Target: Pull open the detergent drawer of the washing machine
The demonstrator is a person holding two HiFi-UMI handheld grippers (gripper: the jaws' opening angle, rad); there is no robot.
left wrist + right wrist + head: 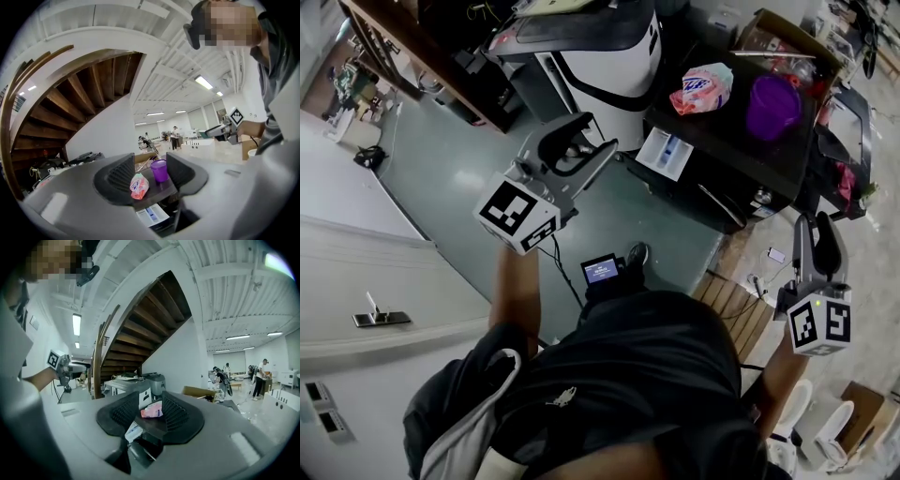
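Distant people (pixel 174 137) are too small to tell apart.

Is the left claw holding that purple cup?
No, the purple cup stands on top of the dark washing machine, apart from the open, empty left claw.

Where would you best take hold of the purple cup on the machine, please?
Probably grip the cup by its round side wall, coming level from the person's side: it stands upright, and the bag lies apart to its left, leaving that approach free.
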